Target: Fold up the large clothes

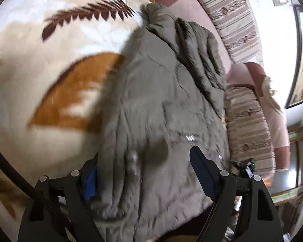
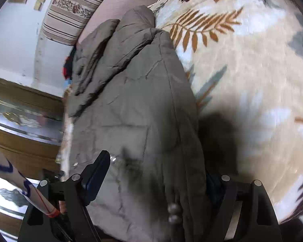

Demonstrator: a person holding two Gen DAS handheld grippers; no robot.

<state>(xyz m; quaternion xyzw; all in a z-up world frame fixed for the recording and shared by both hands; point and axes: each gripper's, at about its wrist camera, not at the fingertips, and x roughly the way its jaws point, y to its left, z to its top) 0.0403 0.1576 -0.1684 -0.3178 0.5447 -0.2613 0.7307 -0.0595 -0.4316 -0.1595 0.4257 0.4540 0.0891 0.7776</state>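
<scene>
A cream fleece blanket (image 1: 40, 92) printed with brown and orange leaves is spread over the bed. On it, near a striped cushion (image 1: 238, 26), a grey-olive quilted jacket (image 1: 155, 104) is laid, folded lengthwise. The left gripper (image 1: 143, 173) and the right gripper (image 2: 157, 179) are held wide open over its near end, nothing being pinched. Two snap buttons (image 2: 173, 213) are seen there.

light: bright, window glare rt edge left view | blur: motion smear both | edges: fisheye warp, dark vignette
</scene>
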